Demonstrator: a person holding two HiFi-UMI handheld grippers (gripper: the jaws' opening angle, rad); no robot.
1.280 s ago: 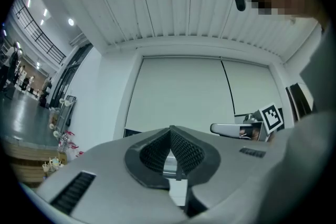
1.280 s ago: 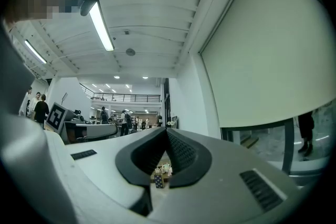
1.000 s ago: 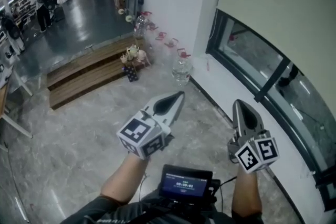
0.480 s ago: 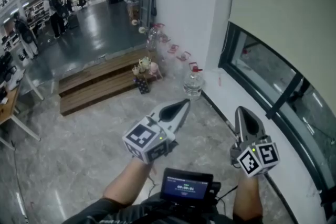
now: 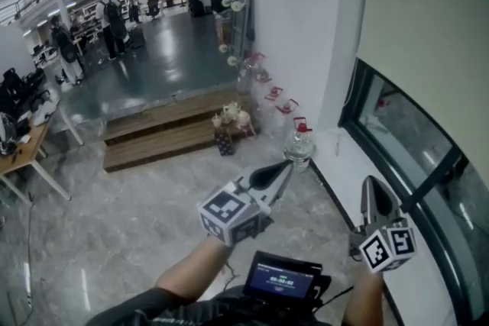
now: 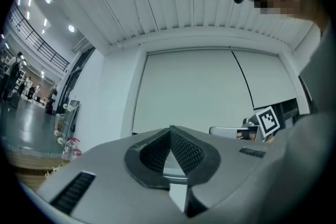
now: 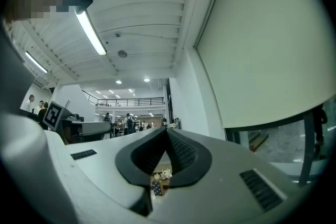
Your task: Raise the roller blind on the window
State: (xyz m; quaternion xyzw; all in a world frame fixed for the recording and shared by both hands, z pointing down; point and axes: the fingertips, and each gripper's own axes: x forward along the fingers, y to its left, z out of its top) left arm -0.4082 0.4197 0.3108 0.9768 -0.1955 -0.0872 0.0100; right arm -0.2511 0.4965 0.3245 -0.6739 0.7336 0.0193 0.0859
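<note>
The pale roller blind covers the upper part of the window at the right, and its lower edge leaves dark glass bare. A thin cord hangs along the blind's left edge. My left gripper is shut and empty, pointing towards the wall corner short of the window. My right gripper is shut and empty beside the sill. In the left gripper view the blind fills the middle behind the shut left gripper. In the right gripper view the blind is at the right, beyond the shut right gripper.
A water bottle stands on the floor by the wall corner. Wooden steps with a small flower pot lie to the left. Several people stand far back in the hall. A desk is at the left edge.
Both grippers have moved right and lower in the head view, staying shut. The view has swung, so the steps and the hall show more and the window less.
</note>
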